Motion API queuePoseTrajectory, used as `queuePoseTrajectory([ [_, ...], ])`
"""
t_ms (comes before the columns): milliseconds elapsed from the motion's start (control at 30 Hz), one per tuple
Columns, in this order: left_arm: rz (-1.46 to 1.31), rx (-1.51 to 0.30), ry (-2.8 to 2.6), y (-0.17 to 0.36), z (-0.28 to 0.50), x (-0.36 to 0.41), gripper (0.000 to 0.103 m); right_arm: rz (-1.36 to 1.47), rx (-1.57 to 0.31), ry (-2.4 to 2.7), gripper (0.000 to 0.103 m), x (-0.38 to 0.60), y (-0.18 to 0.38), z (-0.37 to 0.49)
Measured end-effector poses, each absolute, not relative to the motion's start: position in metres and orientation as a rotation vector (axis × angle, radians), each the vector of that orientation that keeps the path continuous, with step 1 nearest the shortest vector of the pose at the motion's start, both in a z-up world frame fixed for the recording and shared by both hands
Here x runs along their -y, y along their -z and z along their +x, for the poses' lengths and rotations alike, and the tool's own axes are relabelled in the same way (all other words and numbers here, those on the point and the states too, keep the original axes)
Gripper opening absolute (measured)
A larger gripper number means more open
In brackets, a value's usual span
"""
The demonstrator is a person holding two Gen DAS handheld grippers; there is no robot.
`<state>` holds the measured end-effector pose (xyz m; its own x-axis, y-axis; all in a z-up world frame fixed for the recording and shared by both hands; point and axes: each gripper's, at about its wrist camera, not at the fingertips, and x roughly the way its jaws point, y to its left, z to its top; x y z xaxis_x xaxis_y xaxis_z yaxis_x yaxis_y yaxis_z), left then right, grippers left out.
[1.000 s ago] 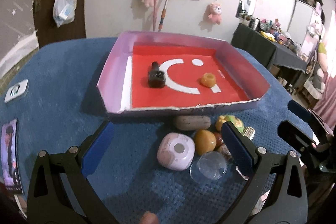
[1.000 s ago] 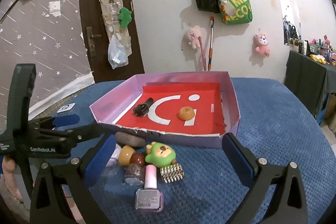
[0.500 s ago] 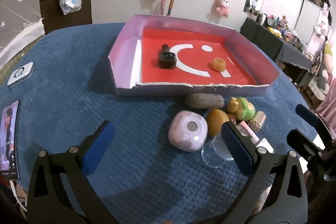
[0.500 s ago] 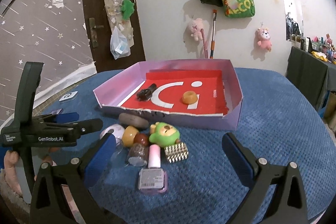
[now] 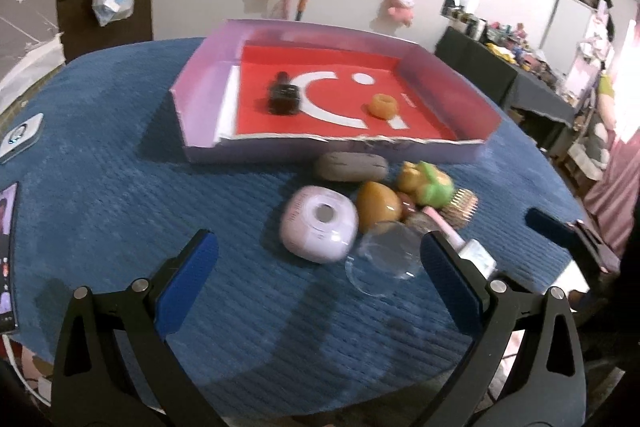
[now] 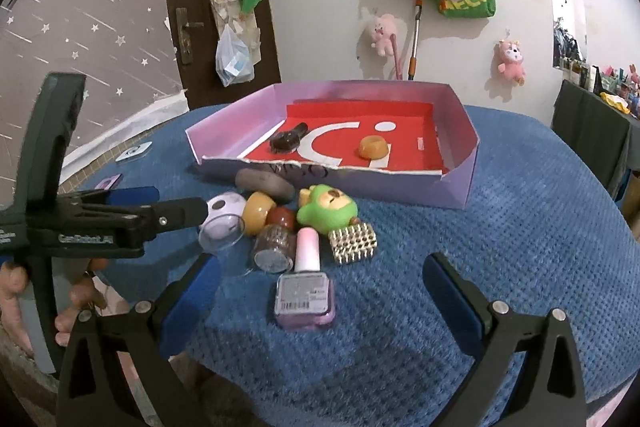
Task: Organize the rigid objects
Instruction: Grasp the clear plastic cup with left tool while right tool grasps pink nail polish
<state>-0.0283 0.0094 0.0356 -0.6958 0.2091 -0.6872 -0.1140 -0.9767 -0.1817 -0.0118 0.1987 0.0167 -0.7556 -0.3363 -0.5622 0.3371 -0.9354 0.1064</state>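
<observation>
A cluster of small rigid objects is shown on the blue textured tablecloth [image 6: 520, 227], just in front of the torn near wall of the shallow lilac cardboard tray with a red floor [image 6: 460, 183]. Nearest that wall lie a grey oblong stone [image 6: 264, 183] and a green-and-yellow bear figurine [image 6: 326, 209]; in front of these are grouped an amber rounded stone [image 6: 256, 213], a lilac rounded case with a silver disc [image 5: 318, 229], a clear plastic dome [image 5: 386, 261], a glittery jar [image 6: 274, 247], a gold studded block [image 6: 353, 242] and a lilac nail-polish bottle with a pink cap [image 6: 306, 285]. Inside the tray, a dark bottle [image 6: 289, 141] and a small orange ring-shaped piece [image 6: 373, 146] are seen lying apart on the red floor. The left gripper [image 5: 318, 277] is held wide open over the cloth before the lilac case, nothing being gripped. The right gripper [image 6: 320, 293] is likewise spread wide and empty, the nail-polish bottle lying between its blue pads [image 6: 192, 297].
</observation>
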Motion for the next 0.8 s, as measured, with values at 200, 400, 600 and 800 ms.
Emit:
queuePoseTrajectory([
  [200,-1.136,0.17,-2.674,-0.031,-0.023,-0.026,0.093,0.869,-0.02,2.657,0.102,-0.201,-0.008,-0.011],
  [400,-1.167,0.133,-2.631,-0.022,-0.024,-0.041,0.075,0.916,-0.026,2.629,0.077,-0.2,0.004,-0.014],
  [600,-1.193,0.165,-2.585,-0.014,-0.03,-0.044,0.05,0.935,-0.012,2.566,0.056,-0.198,0.014,-0.018],
  [800,-1.193,0.16,-2.586,-0.01,-0.033,-0.047,0.046,0.902,-0.076,2.569,0.053,-0.188,0.017,-0.02],
])
